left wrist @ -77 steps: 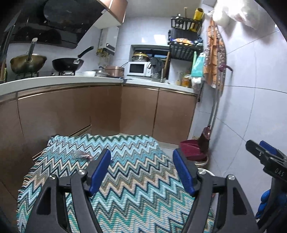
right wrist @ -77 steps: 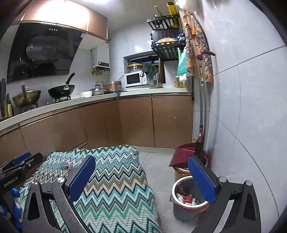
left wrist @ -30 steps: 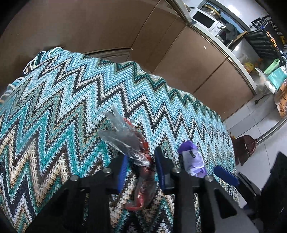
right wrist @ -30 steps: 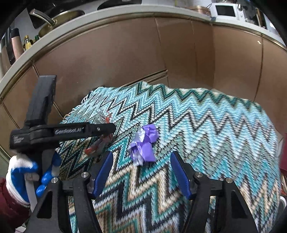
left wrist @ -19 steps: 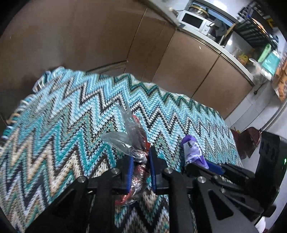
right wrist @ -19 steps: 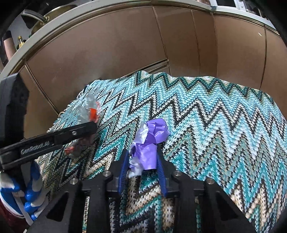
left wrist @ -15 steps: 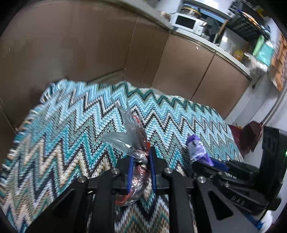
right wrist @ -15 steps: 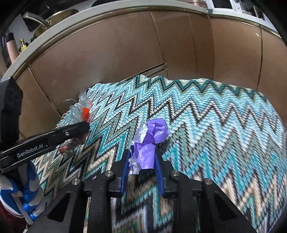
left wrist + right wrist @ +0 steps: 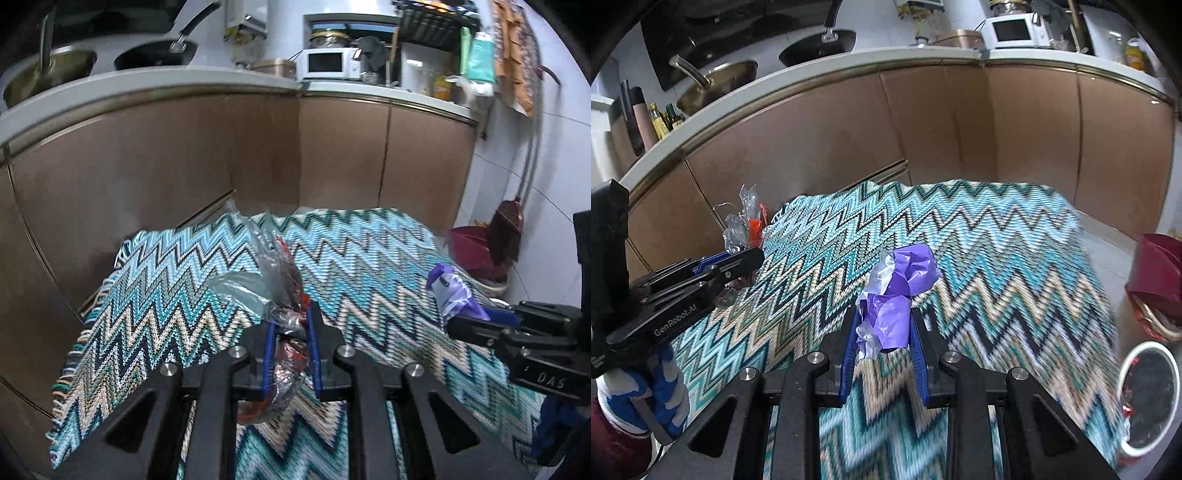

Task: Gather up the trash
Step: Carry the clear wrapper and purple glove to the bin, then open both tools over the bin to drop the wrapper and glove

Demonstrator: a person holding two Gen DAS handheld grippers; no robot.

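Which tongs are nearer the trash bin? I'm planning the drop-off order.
Right. The right tongs, holding the purple wrapper, have the trash bin close by; the left tongs are across the cloth, farther away.

Both grippers (left point(image 9: 290, 328), right point(image 9: 882, 332)) clamped, angled down

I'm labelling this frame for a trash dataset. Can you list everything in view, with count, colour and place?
clear wrapper: 1, clear and red, in left gripper
purple wrapper: 1, purple and white, in right gripper
cloth: 1, teal zigzag, over table
bin: 1, white rim, floor at right
dustpan: 1, dark red, by wall
microwave: 1, white, on counter
pans: 2, black and brass, on stove
left gripper: 1, black, blue pads, shut
right gripper: 1, black, blue pads, shut
glove: 1, blue and white, left hand
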